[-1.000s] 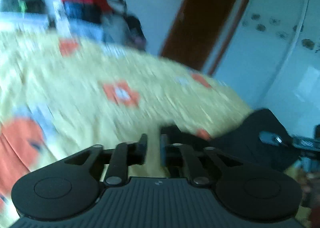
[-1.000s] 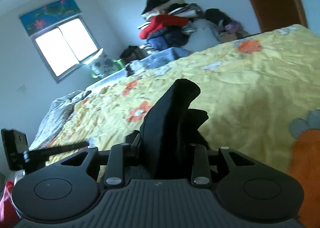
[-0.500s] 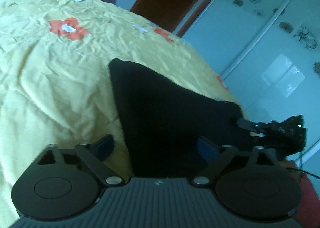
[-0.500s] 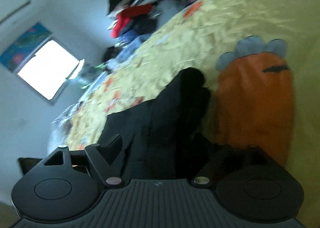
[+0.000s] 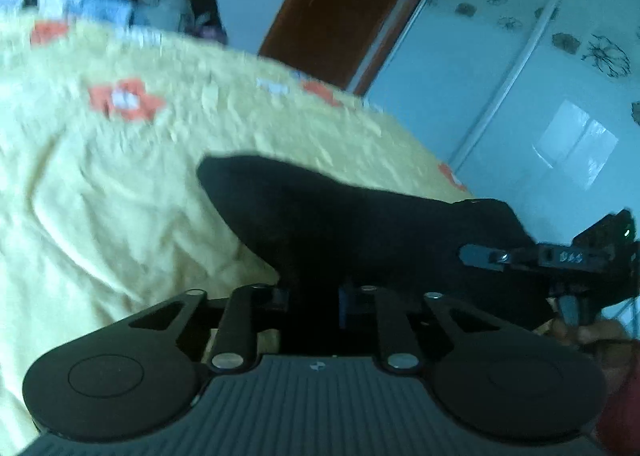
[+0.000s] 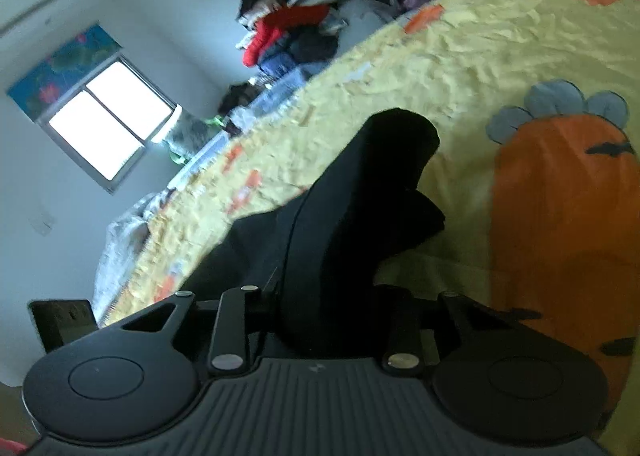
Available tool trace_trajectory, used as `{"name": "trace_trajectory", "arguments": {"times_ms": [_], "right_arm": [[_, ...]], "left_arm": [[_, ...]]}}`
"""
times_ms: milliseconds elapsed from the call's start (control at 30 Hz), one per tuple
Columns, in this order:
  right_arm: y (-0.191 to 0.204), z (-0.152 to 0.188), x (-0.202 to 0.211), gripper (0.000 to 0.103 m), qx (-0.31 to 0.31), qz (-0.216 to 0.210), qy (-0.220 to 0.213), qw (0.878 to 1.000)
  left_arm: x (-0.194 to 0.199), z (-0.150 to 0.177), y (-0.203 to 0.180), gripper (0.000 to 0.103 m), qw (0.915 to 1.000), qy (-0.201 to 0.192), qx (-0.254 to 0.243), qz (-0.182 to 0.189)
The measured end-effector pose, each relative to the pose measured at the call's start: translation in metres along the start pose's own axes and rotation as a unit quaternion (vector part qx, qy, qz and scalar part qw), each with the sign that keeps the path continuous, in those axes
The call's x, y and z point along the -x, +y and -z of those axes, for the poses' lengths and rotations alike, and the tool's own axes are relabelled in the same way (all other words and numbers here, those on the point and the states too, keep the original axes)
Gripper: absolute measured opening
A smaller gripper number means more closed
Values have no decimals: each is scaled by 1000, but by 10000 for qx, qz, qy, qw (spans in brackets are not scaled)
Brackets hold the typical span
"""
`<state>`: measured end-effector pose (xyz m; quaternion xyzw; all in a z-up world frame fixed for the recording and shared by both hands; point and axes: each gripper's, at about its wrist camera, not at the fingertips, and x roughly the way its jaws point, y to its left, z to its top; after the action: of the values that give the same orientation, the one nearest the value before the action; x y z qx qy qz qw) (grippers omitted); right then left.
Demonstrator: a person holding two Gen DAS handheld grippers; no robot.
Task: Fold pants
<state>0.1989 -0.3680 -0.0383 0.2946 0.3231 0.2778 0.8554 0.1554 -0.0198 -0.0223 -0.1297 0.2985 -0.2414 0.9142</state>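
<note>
Both my jaws grip the black pants (image 5: 360,224): limp, light cloth that sags ahead of them over the bed (image 5: 100,176); best held at its edges.

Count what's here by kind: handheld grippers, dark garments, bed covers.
Black two-finger grippers: 2, the left gripper and the right gripper
Black fabric pants: 1
Yellow flowered bedspread: 1
Total: 4
</note>
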Motion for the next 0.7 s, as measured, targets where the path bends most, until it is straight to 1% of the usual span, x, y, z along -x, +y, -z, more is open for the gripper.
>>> {"name": "trace_trajectory", "arguments": {"times_ms": [67, 133, 267, 333, 433, 533, 567, 600, 633, 667, 700], "right_arm": [[14, -7, -1, 31, 104, -116, -76, 9999], [30, -15, -3, 31, 239, -286, -129, 9992], [64, -35, -23, 31, 580, -650, -154, 9961], [77, -45, -41, 31, 685, -781, -156, 9945], [83, -50, -76, 31, 538, -901, -45, 9945], [77, -46, -112, 31, 323, -782, 169, 9963], [73, -42, -125, 32, 262, -648, 257, 9972], [68, -38, -137, 33, 189, -503, 368, 9979], [65, -34, -146, 36, 156, -319, 467, 9983], [63, -31, -153, 45, 174, -67, 514, 9985], [59, -28, -156, 50, 208, 264, 532, 9980]], "left_arm": [[12, -5, -5, 16, 9994, -229, -240, -86], [23, -13, -4, 16, 9983, -438, -360, -168], [50, -38, 11, 16, 9930, -902, -531, -538], [62, -49, 22, 16, 9914, -968, -521, -708], [72, -63, 42, 17, 9896, -928, -479, -985], [63, -68, 64, 18, 9881, -743, -450, -1270], [59, -66, 72, 18, 9879, -645, -395, -1358], [52, -64, 82, 19, 9880, -462, -320, -1439], [46, -58, 91, 22, 9875, -299, -241, -1530], [41, -55, 98, 25, 9862, -172, -182, -1636], [40, -51, 102, 34, 9846, -107, -169, -1735]]}}
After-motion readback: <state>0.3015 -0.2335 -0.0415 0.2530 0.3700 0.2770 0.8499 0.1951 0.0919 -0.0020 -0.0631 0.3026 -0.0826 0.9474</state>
